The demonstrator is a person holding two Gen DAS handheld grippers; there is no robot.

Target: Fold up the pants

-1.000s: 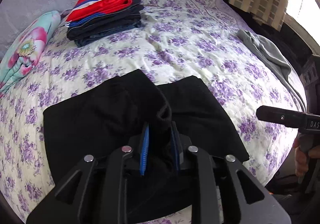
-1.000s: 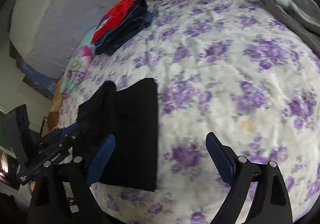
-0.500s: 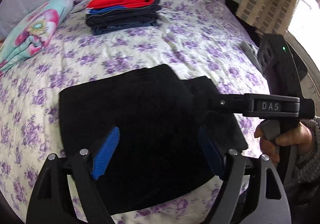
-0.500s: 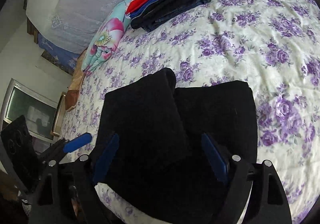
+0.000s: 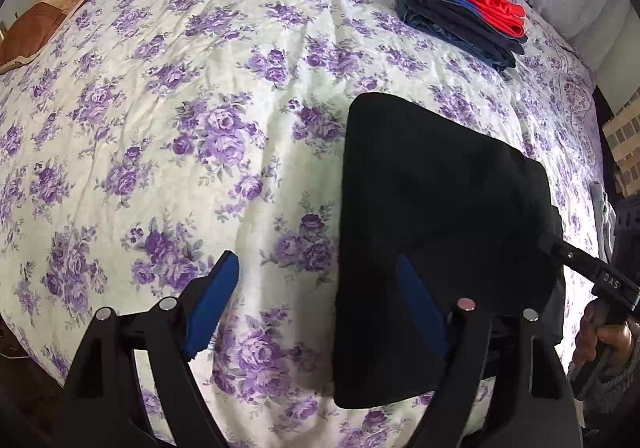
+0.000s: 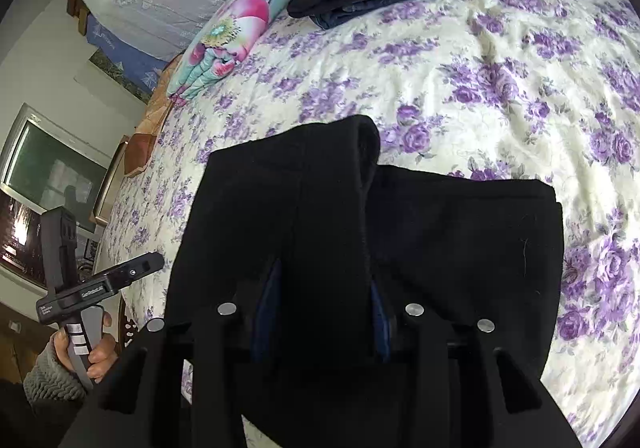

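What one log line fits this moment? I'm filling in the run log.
task: fold pants | left hand-held gripper: open, off cloth | right hand-held gripper: shut on pants | pants: folded on bed

Right claw (image 6: 324,312), open half a second ago, has closed on the black pants (image 6: 440,232), raising a fold at 12 o'clock. Left claw (image 5: 316,308), open since releasing the pants, has shifted toward 9 o'clock.

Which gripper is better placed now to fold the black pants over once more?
Right. The right gripper is already shut on a raised fold of the pants. The left gripper is open, holding nothing.
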